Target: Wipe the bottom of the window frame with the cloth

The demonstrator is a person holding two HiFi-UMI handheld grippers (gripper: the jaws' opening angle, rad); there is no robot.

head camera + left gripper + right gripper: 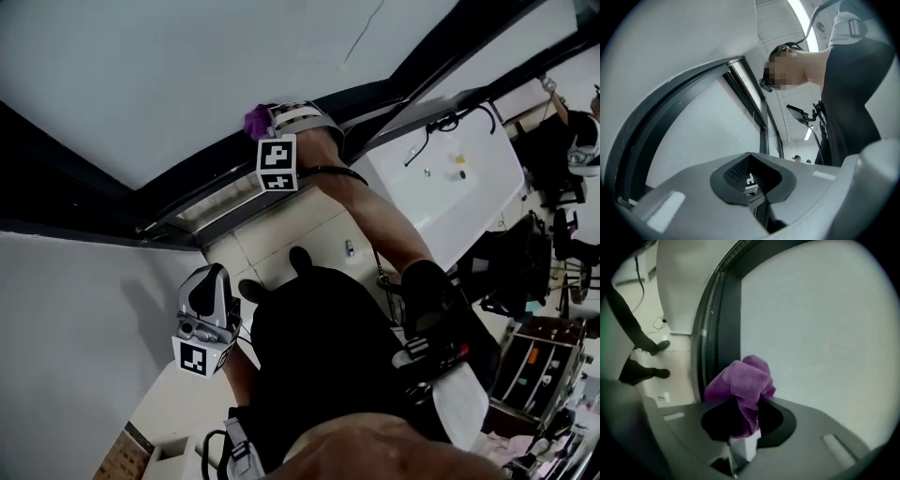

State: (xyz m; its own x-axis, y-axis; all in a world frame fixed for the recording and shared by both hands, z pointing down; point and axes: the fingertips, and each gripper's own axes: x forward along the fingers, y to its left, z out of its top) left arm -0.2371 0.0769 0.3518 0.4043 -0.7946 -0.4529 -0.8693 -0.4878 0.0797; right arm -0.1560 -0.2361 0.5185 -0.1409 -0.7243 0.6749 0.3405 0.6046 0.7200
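Observation:
The dark window frame (192, 187) runs slantwise under the pale glass (187, 75). My right gripper (264, 120) is up against its bottom rail, shut on a bunched purple cloth (255, 121). In the right gripper view the cloth (740, 380) bulges out past the gripper (740, 430), next to the frame (717, 333). My left gripper (210, 281) hangs low at the left, away from the window, shut with nothing in it. In the left gripper view the gripper (754, 185) points up along the frame (754, 108).
A white table (469, 187) with a black cable stands right of the window. Pale floor tiles (309, 230) lie below the sill, by the person's black shoes (300, 261). Shelves and clutter (544, 366) fill the right edge.

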